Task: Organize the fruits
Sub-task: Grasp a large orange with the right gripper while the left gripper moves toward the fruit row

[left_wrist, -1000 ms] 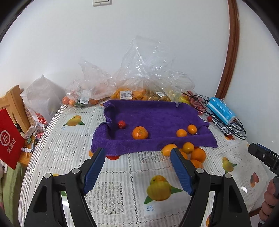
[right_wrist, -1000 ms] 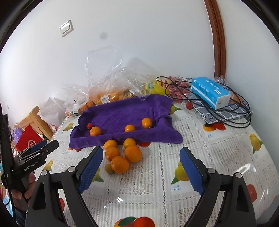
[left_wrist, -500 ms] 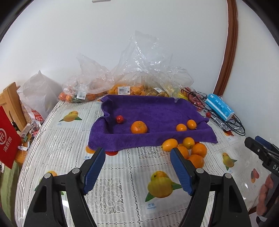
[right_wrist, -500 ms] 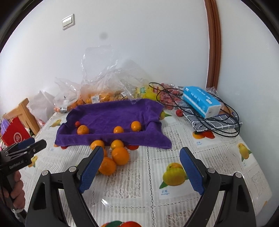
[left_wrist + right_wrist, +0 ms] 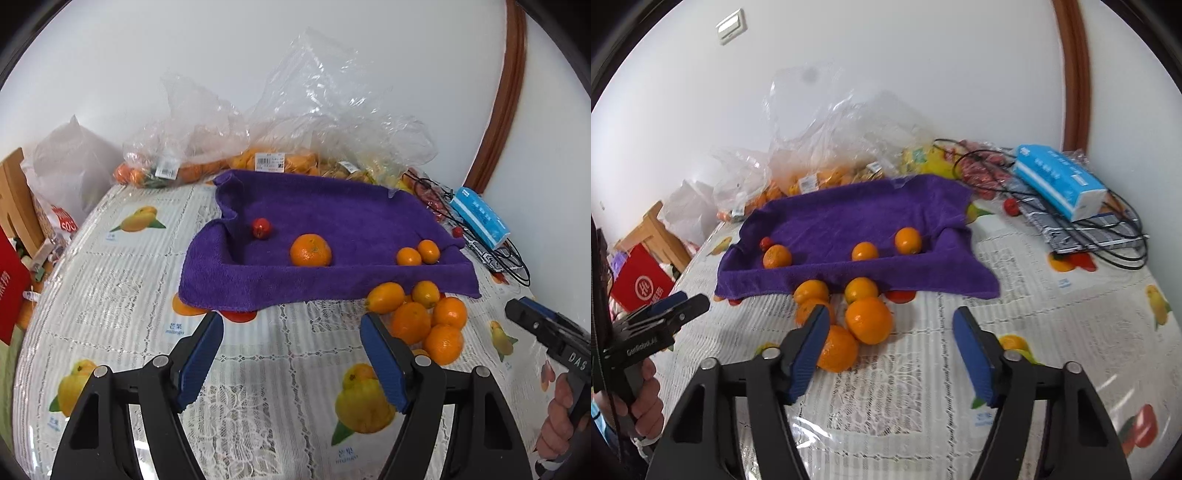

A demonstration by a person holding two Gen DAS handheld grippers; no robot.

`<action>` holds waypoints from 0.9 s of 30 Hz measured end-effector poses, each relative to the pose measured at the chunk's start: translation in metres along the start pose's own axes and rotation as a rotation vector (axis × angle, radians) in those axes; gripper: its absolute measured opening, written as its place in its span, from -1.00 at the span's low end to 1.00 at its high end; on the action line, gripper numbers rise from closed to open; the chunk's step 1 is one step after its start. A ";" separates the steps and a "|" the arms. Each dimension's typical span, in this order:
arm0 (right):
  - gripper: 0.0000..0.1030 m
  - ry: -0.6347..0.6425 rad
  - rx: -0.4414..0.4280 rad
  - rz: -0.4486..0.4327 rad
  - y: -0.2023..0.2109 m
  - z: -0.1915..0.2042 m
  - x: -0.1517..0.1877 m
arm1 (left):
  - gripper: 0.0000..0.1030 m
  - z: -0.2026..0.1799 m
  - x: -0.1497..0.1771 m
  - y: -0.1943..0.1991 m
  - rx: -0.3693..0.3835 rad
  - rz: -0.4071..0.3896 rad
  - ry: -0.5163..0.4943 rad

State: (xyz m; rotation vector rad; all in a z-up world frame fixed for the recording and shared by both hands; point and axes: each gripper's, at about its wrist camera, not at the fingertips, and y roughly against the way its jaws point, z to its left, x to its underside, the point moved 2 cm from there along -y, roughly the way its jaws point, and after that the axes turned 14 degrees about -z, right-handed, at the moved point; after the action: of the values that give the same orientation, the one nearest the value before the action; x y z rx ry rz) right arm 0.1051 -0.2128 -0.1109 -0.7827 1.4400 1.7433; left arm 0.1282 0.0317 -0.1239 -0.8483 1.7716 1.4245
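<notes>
Both tongs, left (image 5: 291,334) and right (image 5: 890,328), gape empty; four fruits sit on your purple towel (image 5: 332,206), while the orange cluster (image 5: 849,317) waits on the bench (image 5: 1052,332) beside its near edge.

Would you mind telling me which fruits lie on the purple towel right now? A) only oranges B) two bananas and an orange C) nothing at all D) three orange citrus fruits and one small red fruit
D: on the purple towel lie a large mandarin, two smaller orange fruits and a small red fruit.
</notes>
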 end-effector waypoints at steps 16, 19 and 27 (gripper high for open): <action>-0.26 -0.035 -0.078 0.146 -0.068 0.009 0.018 | 0.44 -0.001 0.006 -0.040 0.027 0.031 -0.018; -0.20 -0.036 -0.080 0.151 -0.072 0.007 0.021 | 0.44 -0.002 0.007 -0.042 0.033 0.035 -0.027; -0.16 -0.067 -0.087 0.178 -0.085 0.004 0.028 | 0.44 -0.002 0.012 -0.048 0.042 0.063 -0.022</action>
State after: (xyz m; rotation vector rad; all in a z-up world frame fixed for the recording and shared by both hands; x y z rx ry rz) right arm 0.1607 -0.1956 -0.1790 -0.6503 1.4341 1.9591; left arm 0.1616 0.0198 -0.1587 -0.7587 1.8191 1.4262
